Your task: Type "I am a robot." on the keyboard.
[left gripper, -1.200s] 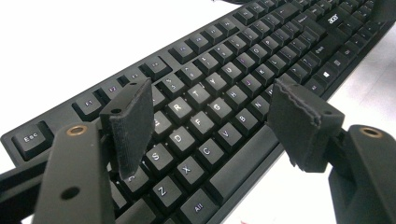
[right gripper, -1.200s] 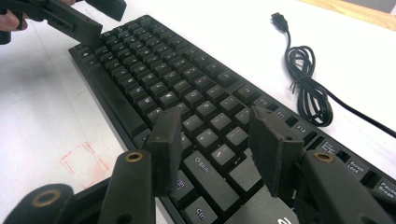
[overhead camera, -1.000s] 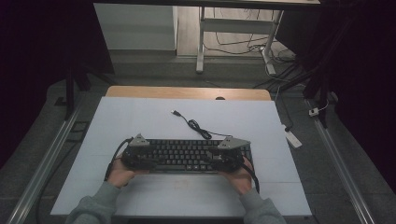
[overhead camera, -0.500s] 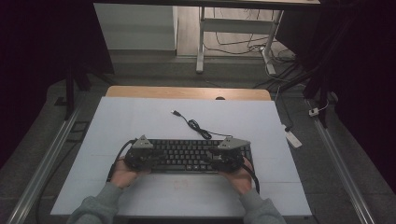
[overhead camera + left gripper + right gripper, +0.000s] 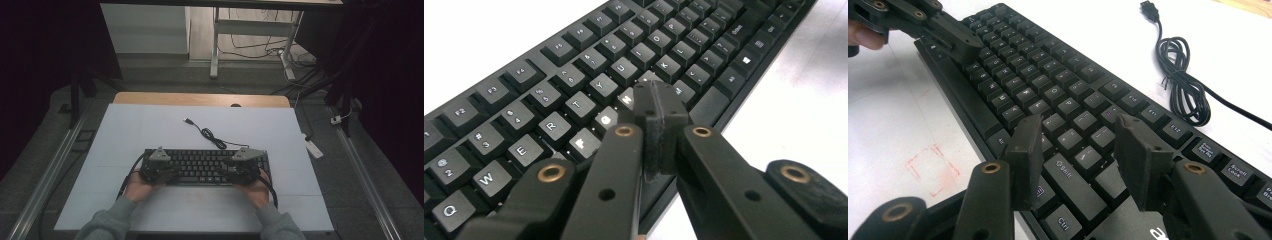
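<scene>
- The white bench (image 5: 150,135) carries a black keyboard (image 5: 205,166), lying flat near the person's edge, its keys facing up.
- Its loose cable (image 5: 210,135) coils on the bench just behind it, the plug end unconnected.
- The left gripper (image 5: 655,100) hovers over the keyboard's left half; its jaws have just been closing and are now clenched together with nothing between them, their joined tip poised above the middle letter keys.
- The right gripper (image 5: 1075,145) sits over the right end, jaws spread apart above the keys near Shift, grasping nothing.
- With the left jaws pressed into one blunt point, the likely next move is poking a single key rather than lifting the keyboard.
</scene>
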